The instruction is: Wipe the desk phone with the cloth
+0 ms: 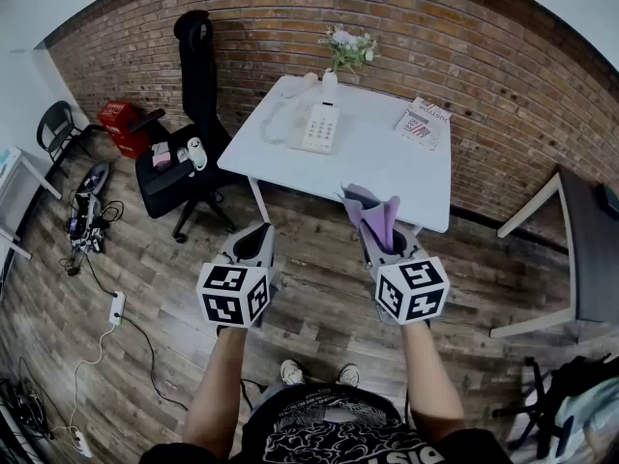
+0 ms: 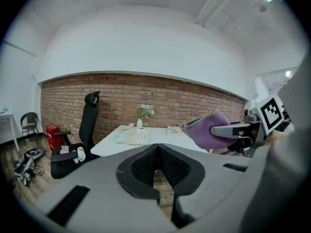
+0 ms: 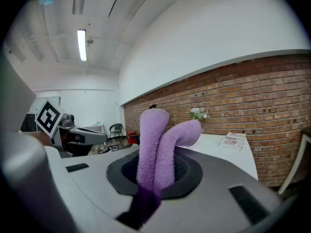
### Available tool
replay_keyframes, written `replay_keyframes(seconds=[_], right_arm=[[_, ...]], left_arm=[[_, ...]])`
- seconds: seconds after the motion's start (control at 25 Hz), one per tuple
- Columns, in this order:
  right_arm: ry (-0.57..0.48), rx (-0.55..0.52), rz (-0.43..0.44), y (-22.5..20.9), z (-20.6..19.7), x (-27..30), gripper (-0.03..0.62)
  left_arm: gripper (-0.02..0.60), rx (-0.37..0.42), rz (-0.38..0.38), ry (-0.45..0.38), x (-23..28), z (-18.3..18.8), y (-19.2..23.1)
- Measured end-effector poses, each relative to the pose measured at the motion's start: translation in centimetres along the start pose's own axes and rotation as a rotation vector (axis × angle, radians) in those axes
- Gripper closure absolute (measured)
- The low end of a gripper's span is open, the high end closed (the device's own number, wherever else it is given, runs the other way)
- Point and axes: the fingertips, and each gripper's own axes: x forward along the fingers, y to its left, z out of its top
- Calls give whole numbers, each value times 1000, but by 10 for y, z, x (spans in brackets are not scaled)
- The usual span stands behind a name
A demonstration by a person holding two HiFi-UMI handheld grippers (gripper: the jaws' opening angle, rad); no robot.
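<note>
A white desk phone [image 1: 320, 127] with a coiled cord lies on the white table [image 1: 387, 177] by the brick wall; the left gripper view shows the phone [image 2: 138, 138] far ahead. My right gripper [image 1: 387, 240] is shut on a folded purple cloth [image 1: 379, 218], held in the air just short of the table's near edge. In the right gripper view the cloth [image 3: 158, 144] sticks up out of the jaws in two rolls. My left gripper [image 1: 253, 245] hangs over the wooden floor, shut with nothing in it, well short of the table.
A vase of flowers [image 1: 334, 66] and a magazine [image 1: 422, 124] share the table. A black office chair [image 1: 189, 153] stands left of it, with a red box [image 1: 121, 119] behind. Cables and a power strip [image 1: 116, 307] lie on the floor. Another table [image 1: 580, 249] stands at the right.
</note>
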Motion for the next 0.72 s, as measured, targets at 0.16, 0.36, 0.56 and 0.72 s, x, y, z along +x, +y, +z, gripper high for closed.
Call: replay_keyframes(seconds=[0.16, 0.36, 0.56, 0.72], right_arm=[[9, 7, -11, 10, 1, 15, 546], [14, 14, -41, 23, 3, 34, 546], [8, 18, -70, 35, 6, 50, 546], [16, 18, -86, 35, 5, 61, 546]], left_arm=[[575, -3, -17, 3, 2, 2, 19], [575, 3, -51, 10, 6, 3, 44], [575, 11, -87, 21, 12, 1, 65], [575, 10, -105, 25, 20, -1, 76]])
